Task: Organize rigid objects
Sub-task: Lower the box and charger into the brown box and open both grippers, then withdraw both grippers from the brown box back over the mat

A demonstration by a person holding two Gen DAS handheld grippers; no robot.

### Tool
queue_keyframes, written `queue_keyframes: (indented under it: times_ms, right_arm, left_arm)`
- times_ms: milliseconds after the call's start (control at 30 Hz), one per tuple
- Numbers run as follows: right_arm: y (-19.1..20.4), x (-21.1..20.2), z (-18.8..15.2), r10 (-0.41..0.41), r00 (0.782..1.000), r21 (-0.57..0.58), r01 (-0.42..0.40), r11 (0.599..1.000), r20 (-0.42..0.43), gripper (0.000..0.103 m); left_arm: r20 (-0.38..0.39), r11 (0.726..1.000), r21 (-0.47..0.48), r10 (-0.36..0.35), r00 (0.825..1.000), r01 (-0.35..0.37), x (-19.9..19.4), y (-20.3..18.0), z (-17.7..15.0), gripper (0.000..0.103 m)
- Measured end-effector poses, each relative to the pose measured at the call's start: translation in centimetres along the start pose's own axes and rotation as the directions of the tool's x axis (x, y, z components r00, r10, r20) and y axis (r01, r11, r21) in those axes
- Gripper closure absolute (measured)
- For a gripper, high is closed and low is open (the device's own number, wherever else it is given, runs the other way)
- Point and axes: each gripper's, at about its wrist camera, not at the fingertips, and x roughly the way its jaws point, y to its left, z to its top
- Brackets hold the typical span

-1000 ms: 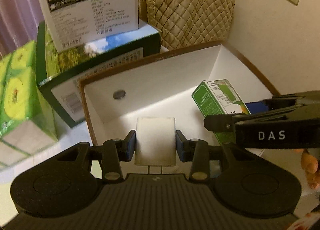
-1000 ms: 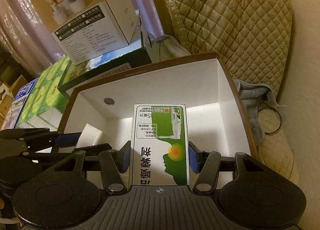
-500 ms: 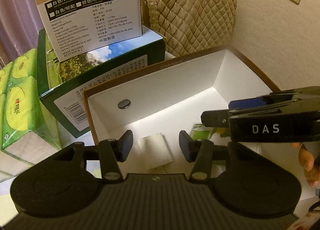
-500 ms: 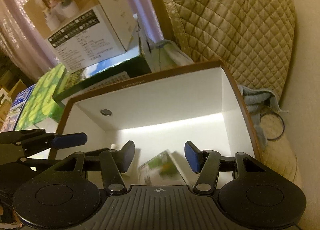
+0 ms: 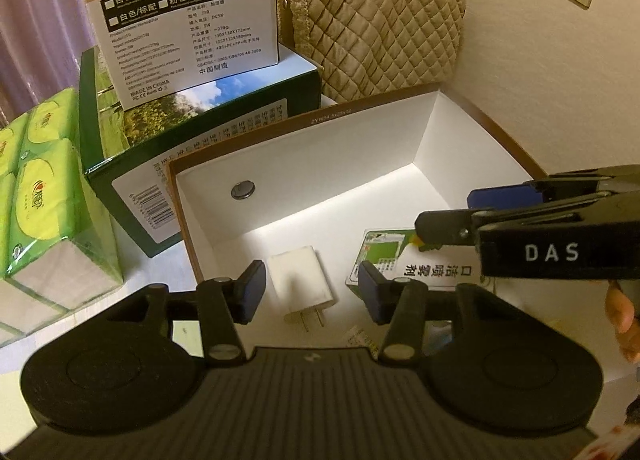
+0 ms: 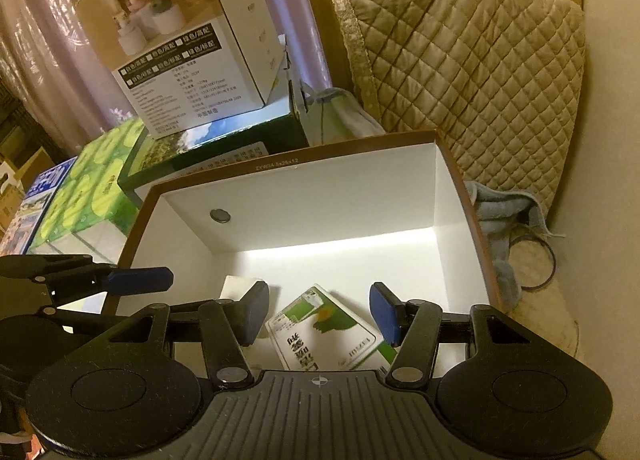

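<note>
In the open box (image 5: 472, 116) I saw the charger (image 5: 301, 278) lying at nine o'clock of the medicine carton (image 5: 384, 256); stacked cartons (image 5: 192, 128) stood beyond its ten-o'clock corner.

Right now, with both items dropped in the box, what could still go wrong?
The left gripper and right gripper hang open close together above the white box; withdrawing carelessly, they might collide or clip its rim. The white charger lies prongs out, near the green carton.
</note>
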Motion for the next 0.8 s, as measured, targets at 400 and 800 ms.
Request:
queue_keyframes:
  times_ms: [400,800]
  right_arm:
    - [0.0,-4.3,-1.9,0.004,0.999,0.025,-0.005,1.000,0.048,0.049]
    - [0.7,-10.3,-5.5,0.001,0.995,0.041,-0.006,0.999,0.103,0.034]
  left_arm:
    - [0.038,0.998,-0.044,-0.032,0.999,0.034,-4.1,-0.2,-1.7,0.056]
    - [0.075,0.992,-0.117,-0.038,0.996,0.047,-10.4,-0.6,-5.0,0.055]
